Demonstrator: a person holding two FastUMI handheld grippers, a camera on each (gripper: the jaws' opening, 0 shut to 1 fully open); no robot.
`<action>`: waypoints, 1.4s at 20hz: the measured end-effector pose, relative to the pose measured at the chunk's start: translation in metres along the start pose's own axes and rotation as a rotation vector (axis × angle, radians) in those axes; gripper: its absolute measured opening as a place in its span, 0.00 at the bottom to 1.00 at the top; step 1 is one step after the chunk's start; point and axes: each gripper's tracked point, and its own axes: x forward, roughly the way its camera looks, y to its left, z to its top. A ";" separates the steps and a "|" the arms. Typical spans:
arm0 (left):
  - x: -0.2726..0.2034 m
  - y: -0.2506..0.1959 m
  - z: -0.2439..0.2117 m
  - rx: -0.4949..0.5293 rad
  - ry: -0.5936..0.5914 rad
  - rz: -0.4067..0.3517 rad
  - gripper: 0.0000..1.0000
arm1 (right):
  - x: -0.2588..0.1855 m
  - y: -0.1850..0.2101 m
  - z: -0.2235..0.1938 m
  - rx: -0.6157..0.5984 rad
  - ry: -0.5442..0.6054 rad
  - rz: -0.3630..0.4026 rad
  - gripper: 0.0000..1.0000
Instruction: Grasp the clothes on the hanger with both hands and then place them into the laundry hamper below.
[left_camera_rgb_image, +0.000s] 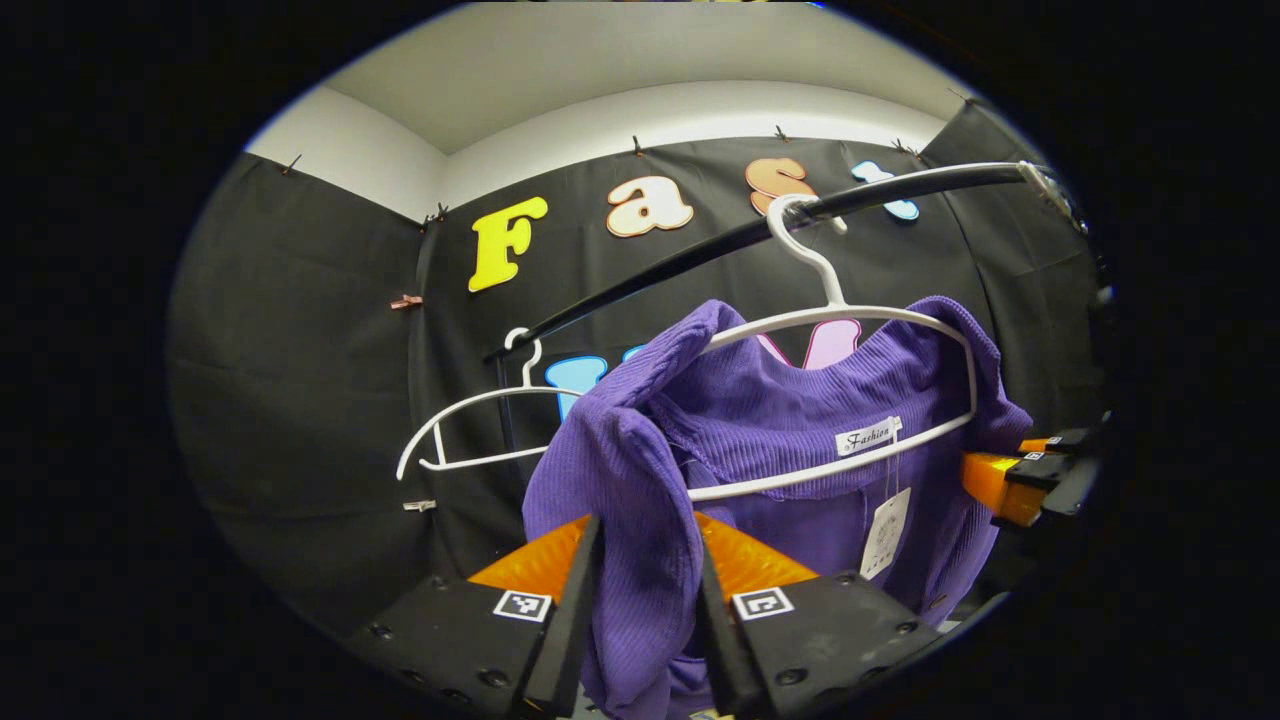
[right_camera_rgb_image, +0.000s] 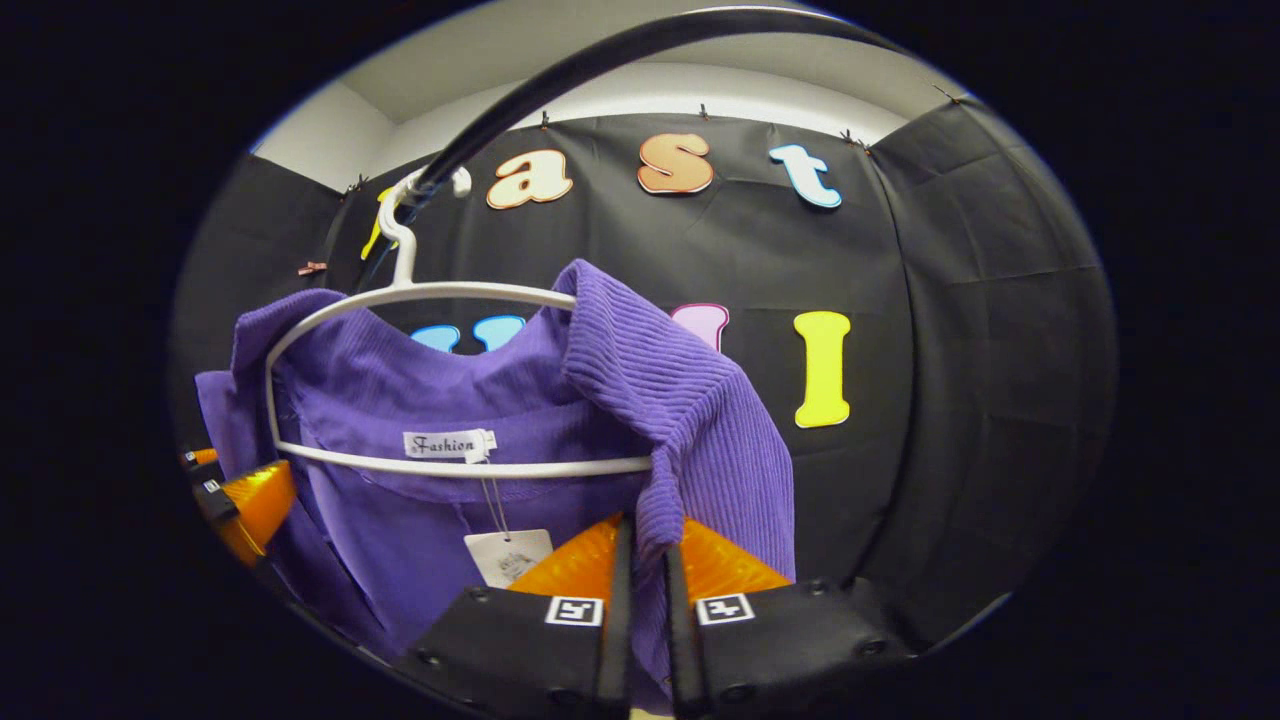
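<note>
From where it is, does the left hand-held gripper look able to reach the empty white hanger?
Probably not right now: the left hand-held gripper is shut on the purple garment, and the empty hanger hangs farther along the rail.

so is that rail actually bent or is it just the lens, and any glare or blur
Likely the lens: the black rail bows mildly in the left gripper view and arcs hard overhead in the right gripper view. Both views look sharp on the purple garment; the orange tongs catch a little sheen.
</note>
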 end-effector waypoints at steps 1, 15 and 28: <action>0.000 0.004 0.000 -0.006 -0.005 -0.004 0.48 | 0.000 0.003 0.004 -0.005 -0.020 0.018 0.07; 0.002 0.030 0.024 -0.049 0.011 -0.049 0.05 | -0.009 -0.031 0.059 -0.152 -0.184 -0.071 0.05; 0.016 0.077 0.067 -0.033 -0.054 0.012 0.05 | -0.010 -0.084 0.128 -0.278 -0.363 -0.245 0.04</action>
